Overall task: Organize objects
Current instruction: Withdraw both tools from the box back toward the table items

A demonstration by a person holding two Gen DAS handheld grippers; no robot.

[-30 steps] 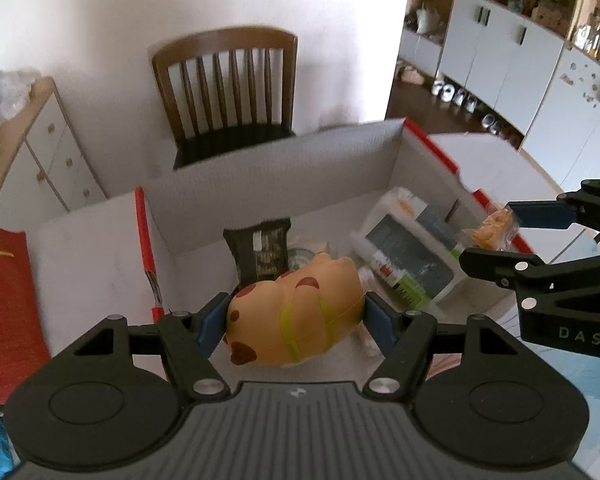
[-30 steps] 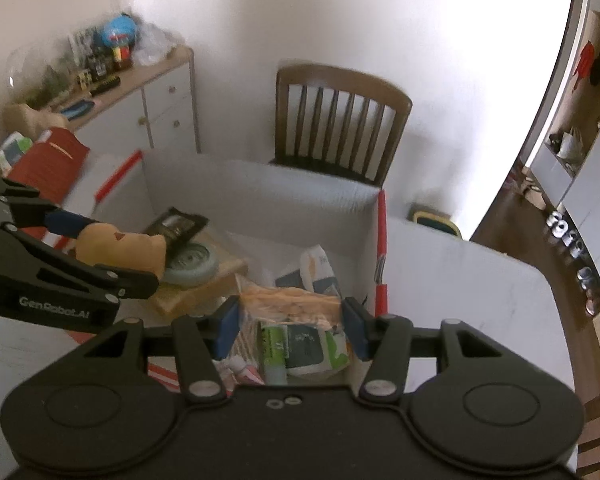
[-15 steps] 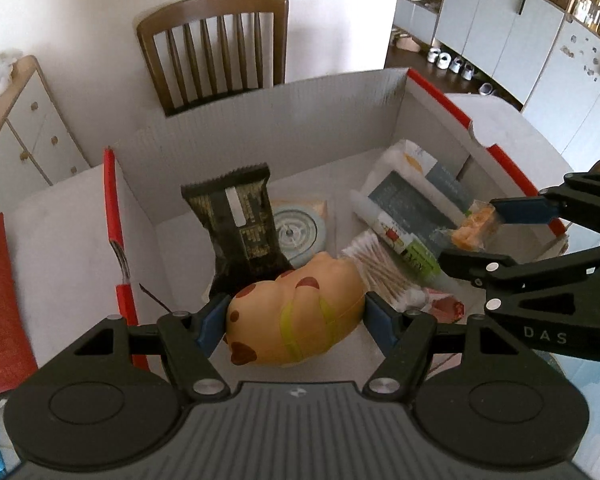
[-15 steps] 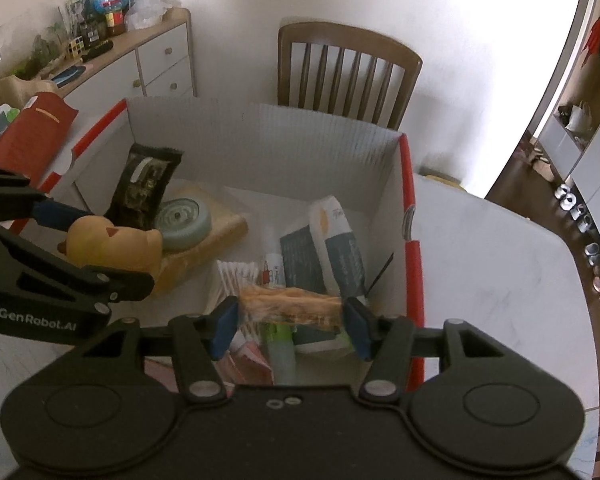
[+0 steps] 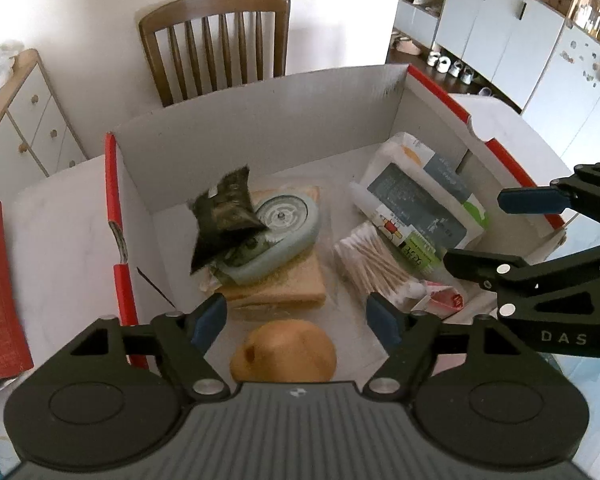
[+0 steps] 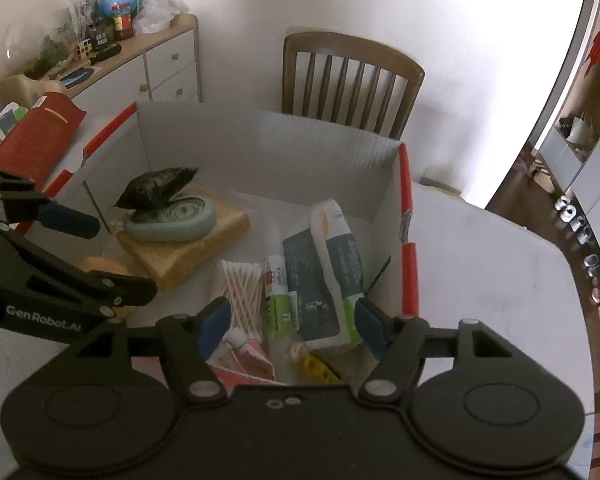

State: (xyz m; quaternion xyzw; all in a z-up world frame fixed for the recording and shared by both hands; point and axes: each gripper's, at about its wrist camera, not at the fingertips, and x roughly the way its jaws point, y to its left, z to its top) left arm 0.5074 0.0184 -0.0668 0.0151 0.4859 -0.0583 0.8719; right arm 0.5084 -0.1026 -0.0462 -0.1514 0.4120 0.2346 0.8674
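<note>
An open white cardboard box (image 5: pixel 260 128) with red edges stands on the table. My left gripper (image 5: pixel 296 316) is open above its near left part. The tan toy animal (image 5: pixel 284 356) lies on the box floor just below the left fingers. My right gripper (image 6: pixel 290 320) is open and empty over the box's near right part. A small snack packet (image 6: pixel 300 350) lies under it, partly hidden. The box also holds a dark pouch (image 5: pixel 224 216), a grey-green wheel (image 5: pixel 284 220), bread (image 5: pixel 280 288), cotton swabs (image 5: pixel 372 264) and a wipes pack (image 5: pixel 420 196).
A wooden chair (image 5: pixel 216 40) stands behind the box. A cabinet with clutter (image 6: pixel 100 52) is at the far left. A red bag (image 6: pixel 36 132) lies left of the box. The right gripper shows in the left wrist view (image 5: pixel 548 240).
Both grippers moved down over the box and opened. The toy dropped from the left gripper onto the box floor. The snack packet left the right gripper and lies in the box.
</note>
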